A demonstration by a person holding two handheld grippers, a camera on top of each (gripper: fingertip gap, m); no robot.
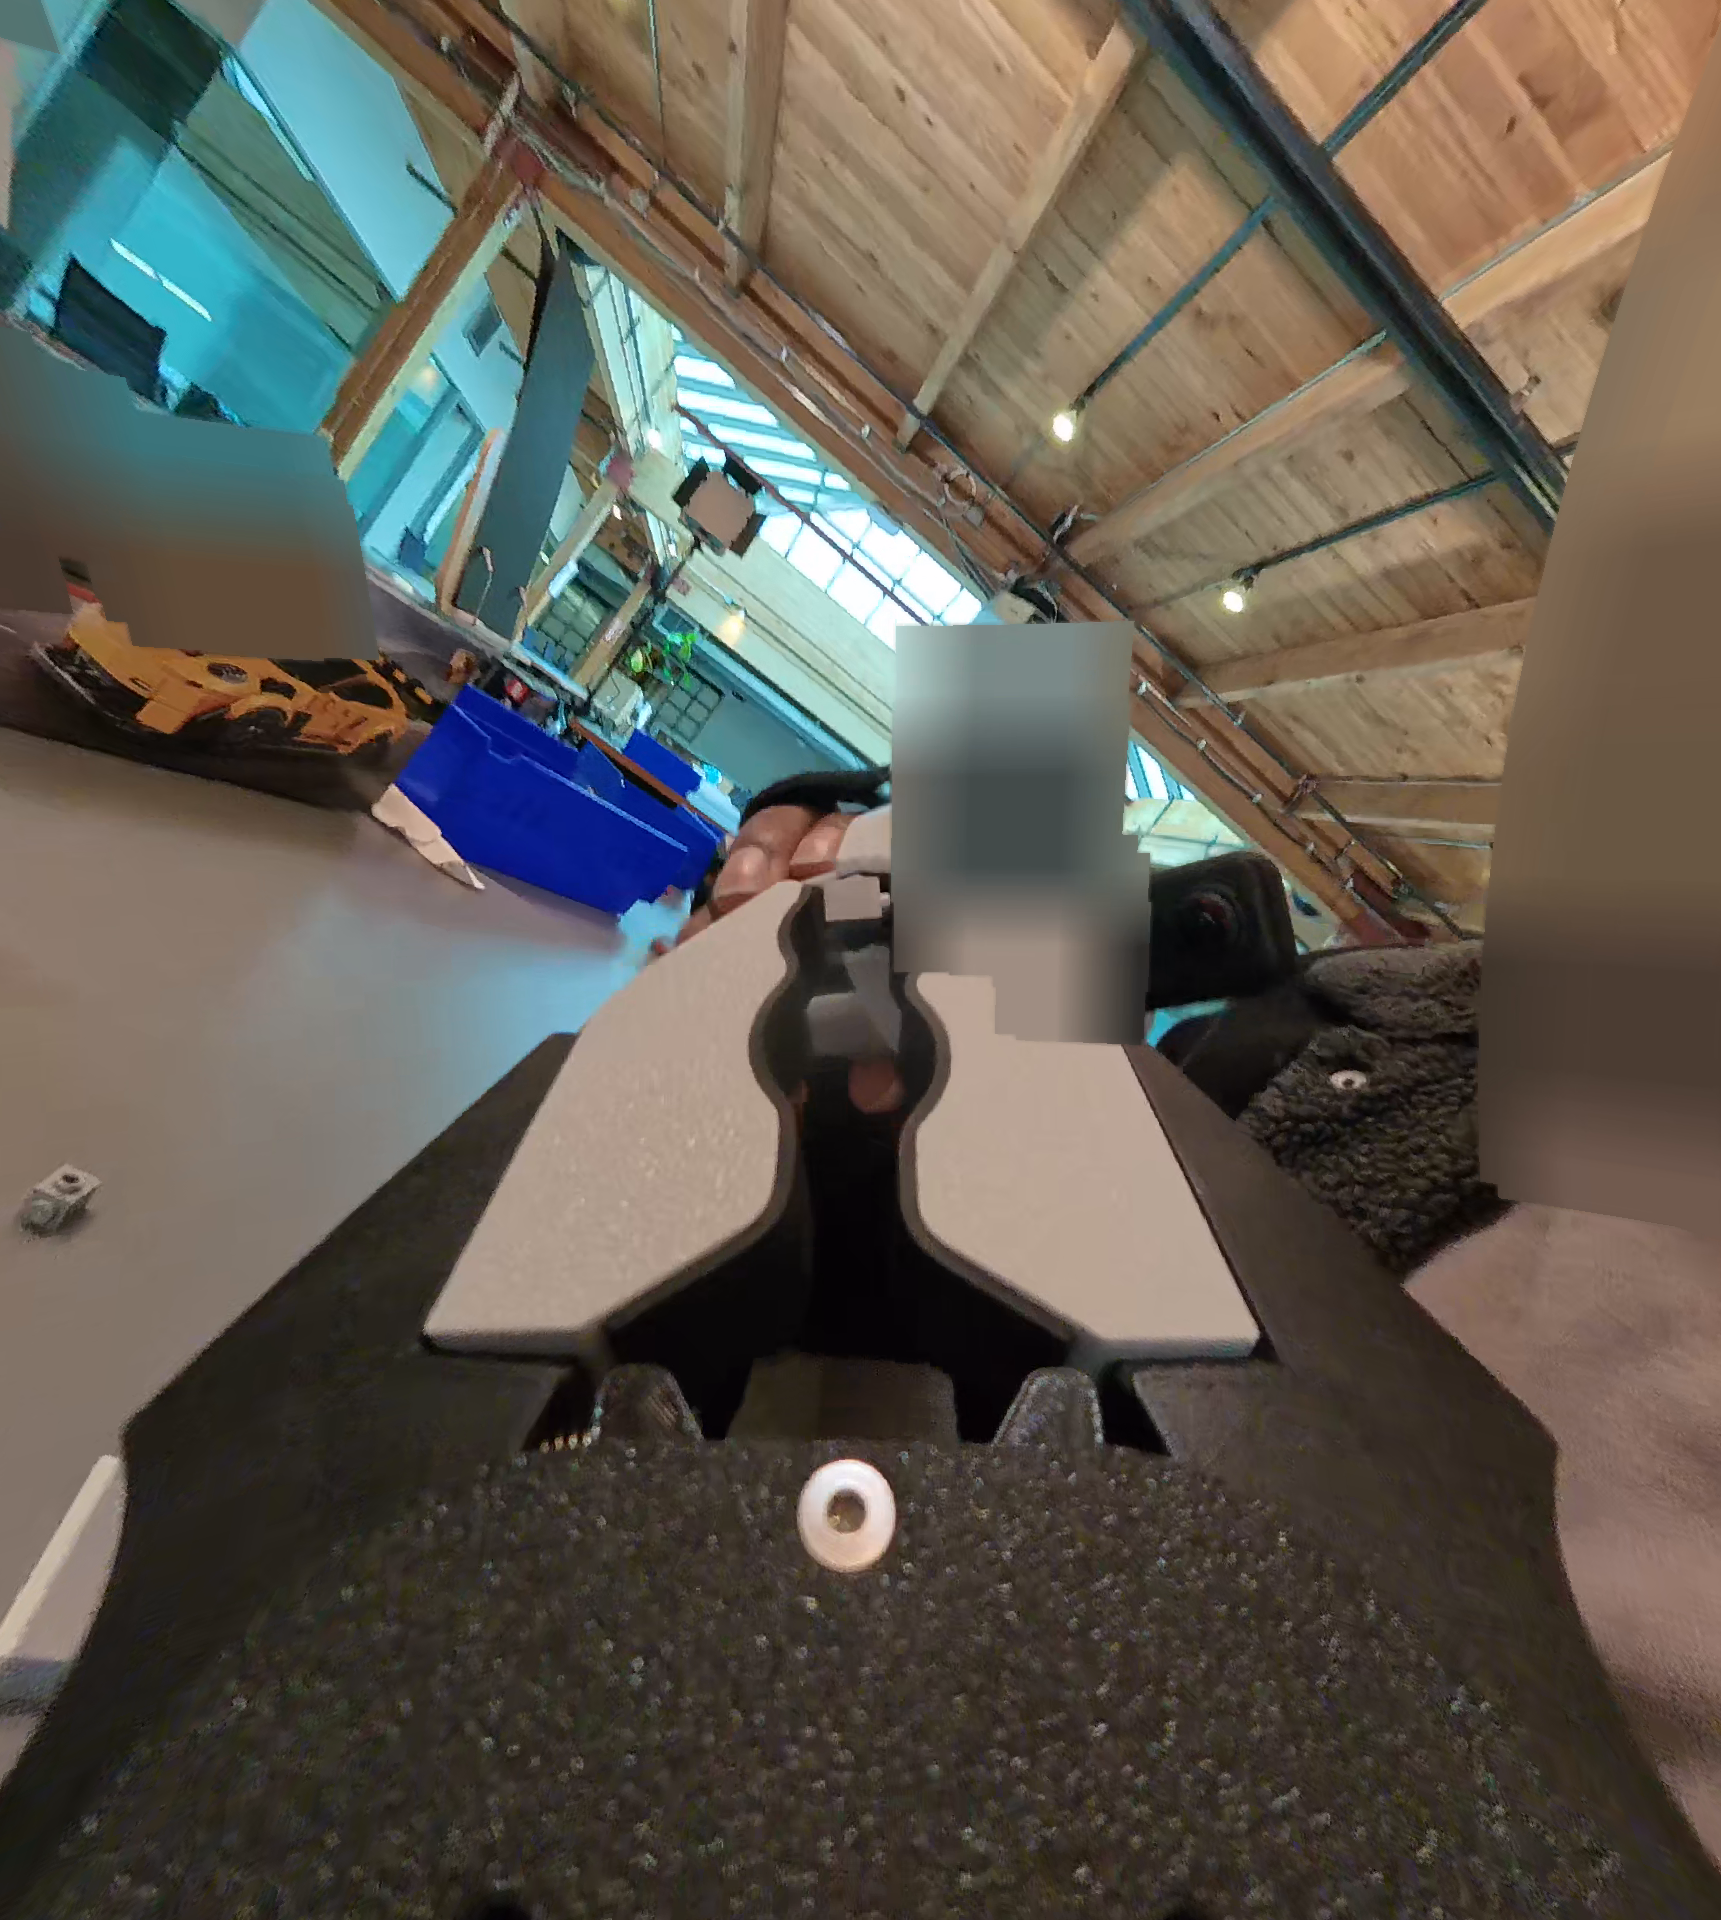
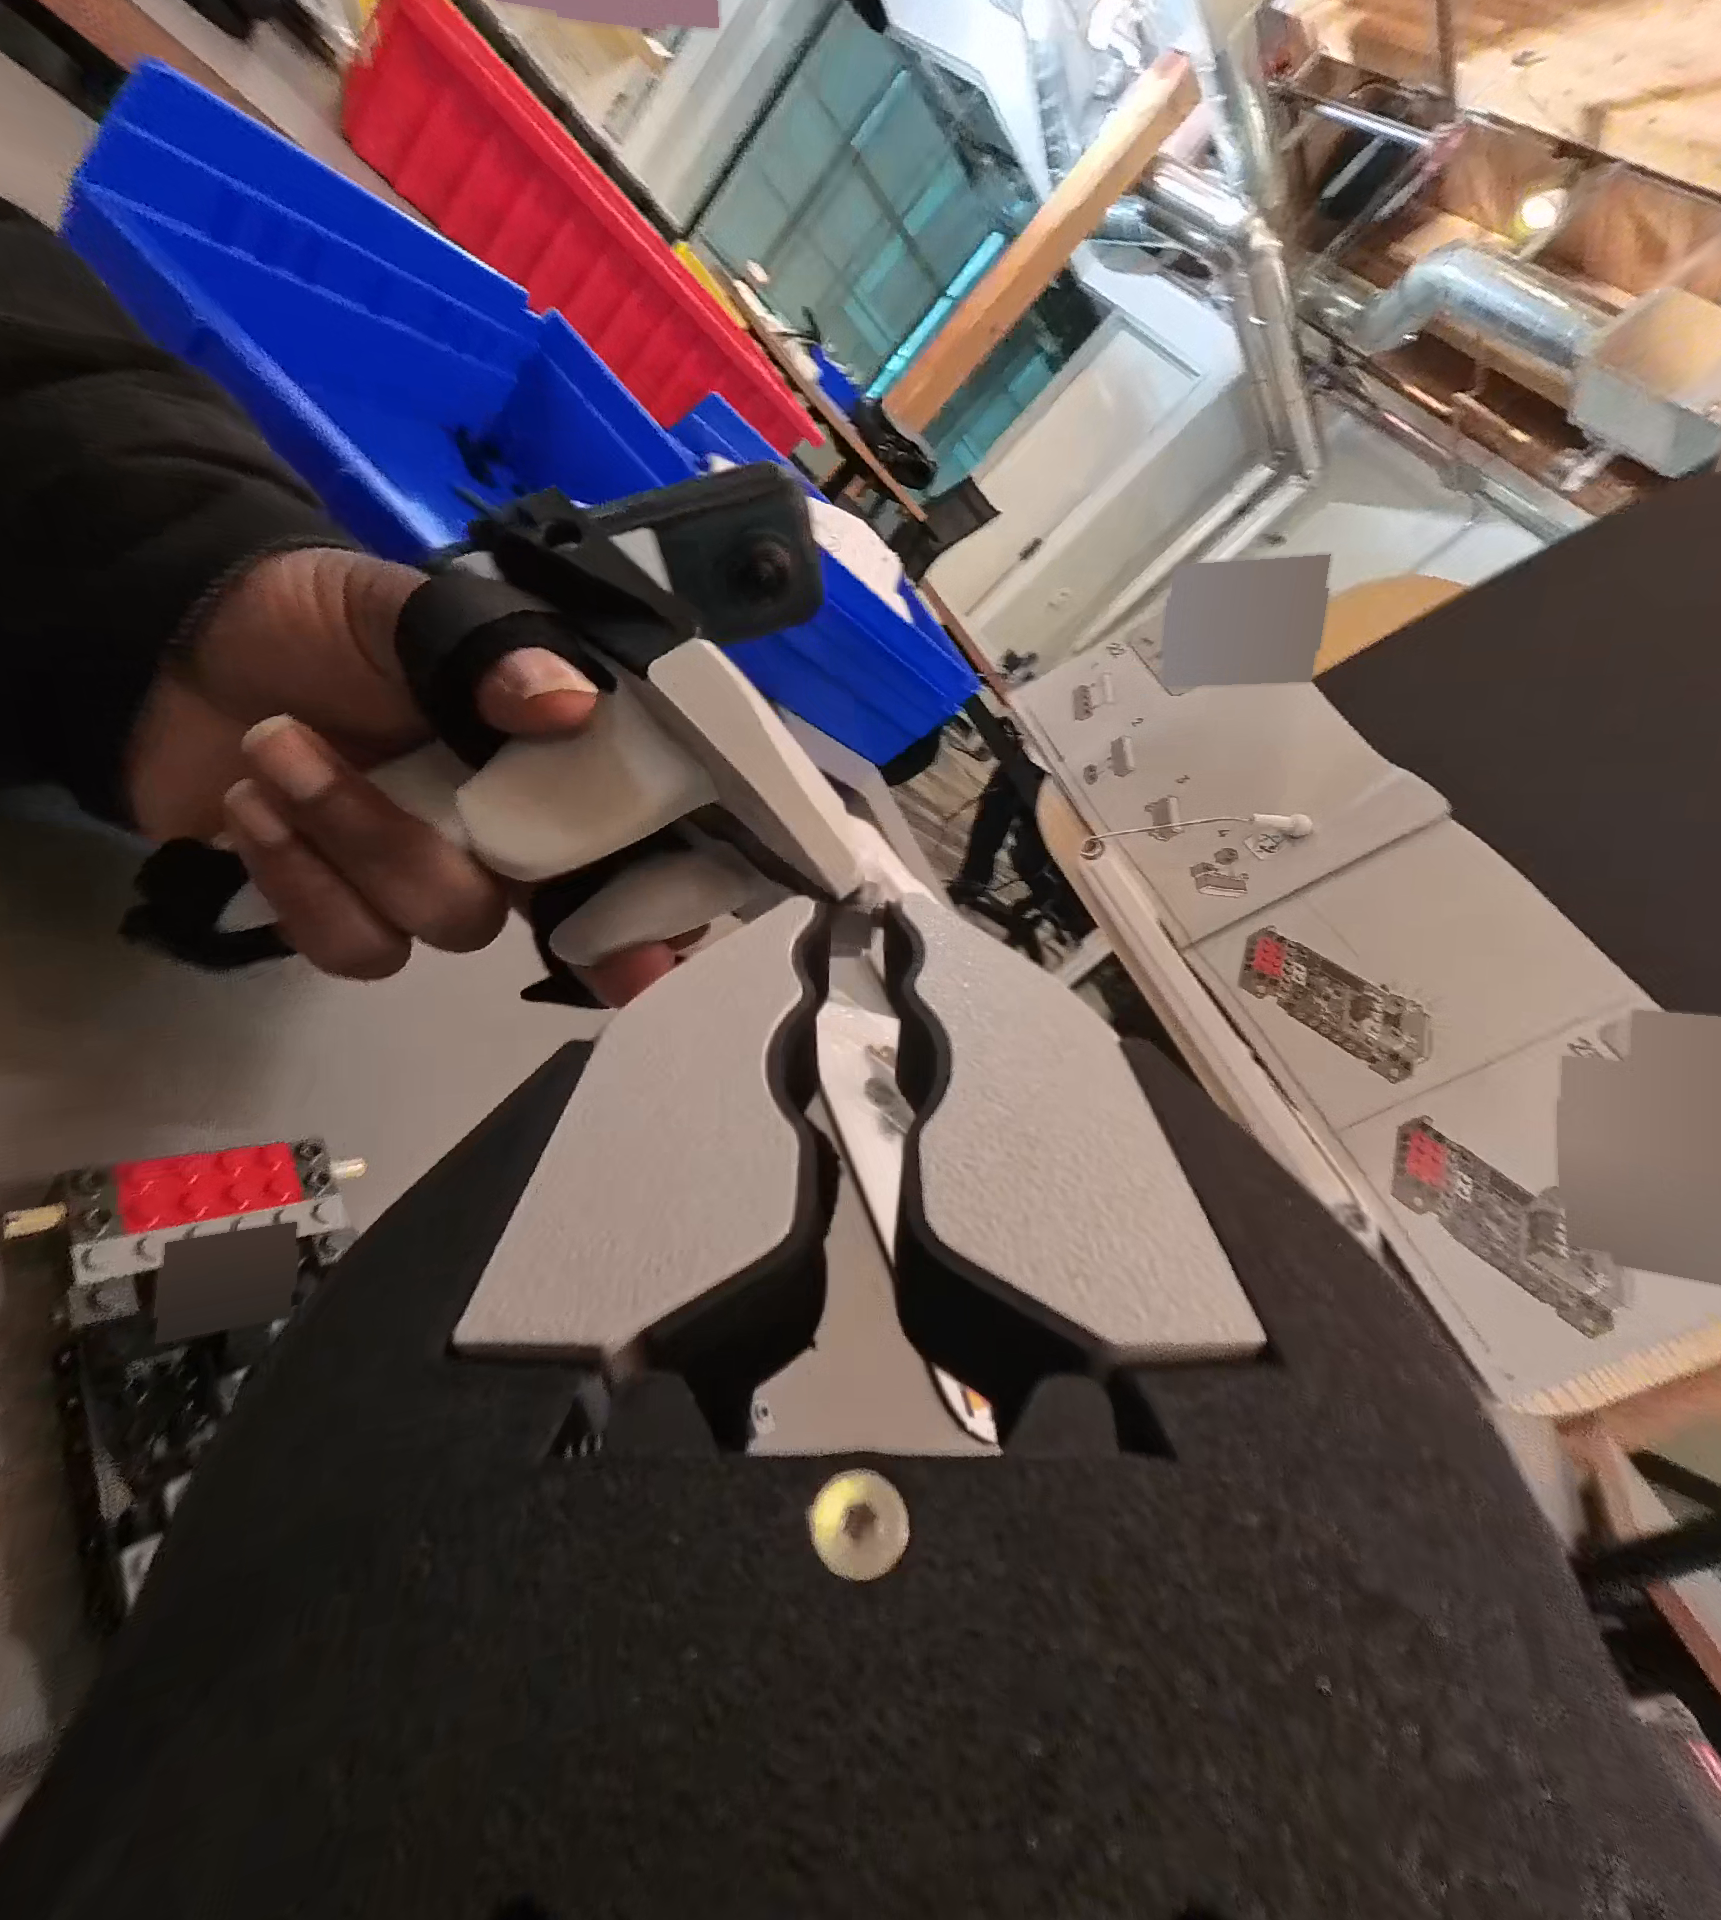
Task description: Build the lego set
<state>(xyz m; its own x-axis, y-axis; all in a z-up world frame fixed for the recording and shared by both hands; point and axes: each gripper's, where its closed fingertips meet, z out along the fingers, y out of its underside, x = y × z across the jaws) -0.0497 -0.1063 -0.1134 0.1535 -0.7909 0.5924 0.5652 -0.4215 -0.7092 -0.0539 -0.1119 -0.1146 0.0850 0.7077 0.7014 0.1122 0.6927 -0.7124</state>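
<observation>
My left gripper (image 1: pixel 851 906) is shut, with a small light-grey lego piece (image 1: pixel 851 894) pinched at its tips. My right gripper (image 2: pixel 854 920) is shut too, with a small grey piece (image 2: pixel 848 938) between its tips. The two grippers meet tip to tip above the table. In the right wrist view the left gripper (image 2: pixel 861 888) comes in from the left, held by a hand (image 2: pixel 347 769). A partly built dark lego model (image 2: pixel 160 1351) with a red plate (image 2: pixel 207 1184) lies on the table at lower left. I cannot tell whether the grippers hold one piece or two.
A loose grey lego piece (image 1: pixel 61 1195) lies on the grey table (image 1: pixel 212 987). The lego box with a yellow car picture (image 1: pixel 212 696) and a blue bin (image 1: pixel 544 821) stand at the back. A red bin (image 2: pixel 544 187) and an open instruction booklet (image 2: pixel 1355 1039) show in the right wrist view. My two grippers' fingertips are within a few centimetres of each other.
</observation>
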